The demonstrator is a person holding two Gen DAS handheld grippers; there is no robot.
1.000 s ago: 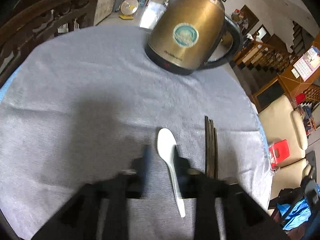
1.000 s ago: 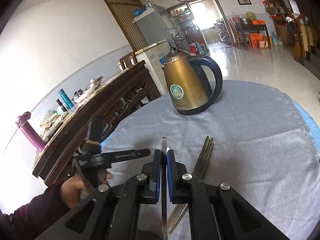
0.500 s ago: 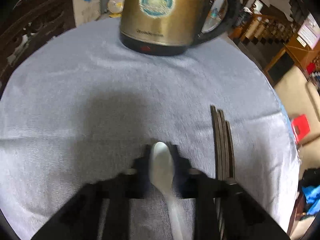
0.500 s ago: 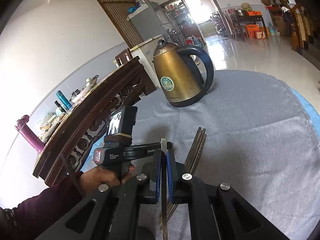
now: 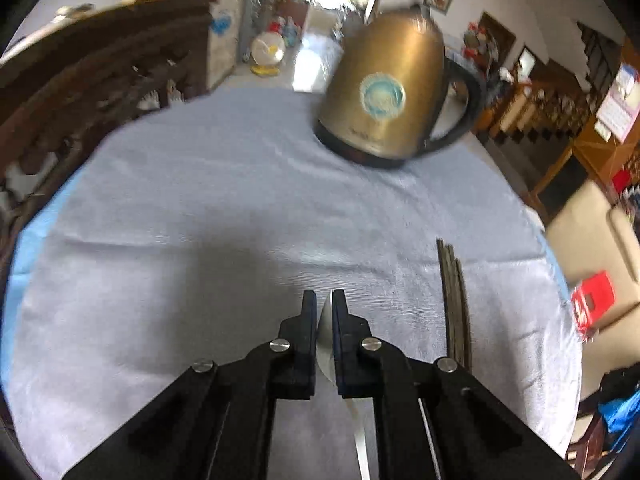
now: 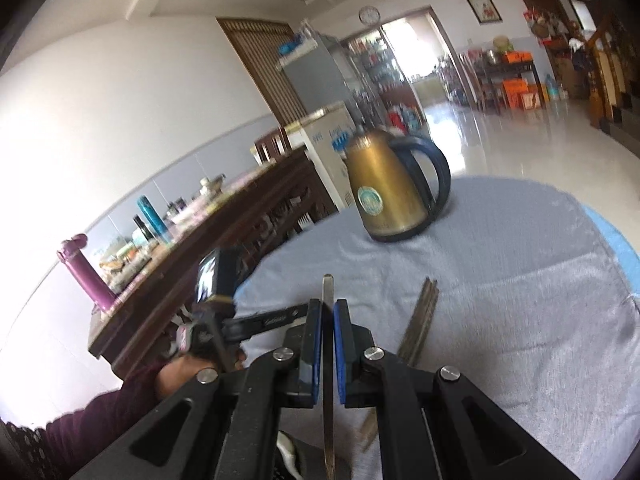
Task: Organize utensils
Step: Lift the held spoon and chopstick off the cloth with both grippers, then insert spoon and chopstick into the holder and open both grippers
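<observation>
Left wrist: the white spoon (image 5: 325, 340) is clamped between the left gripper (image 5: 324, 300) jaws, handle toward six o'clock. A flat metal utensil (image 6: 328, 360) is pinched by the right gripper (image 6: 328, 308), tip at twelve.

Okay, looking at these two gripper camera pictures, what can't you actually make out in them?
- Left wrist view: the white spoon shows only as a sliver; the left gripper pads cover its bowl.
- Right wrist view: the flat metal utensil in the right gripper is edge-on and cut off below, so its type is unclear.
- Both views: the kettle label is blurred, unreadable.
- The chopsticks run under the gripper body.
</observation>
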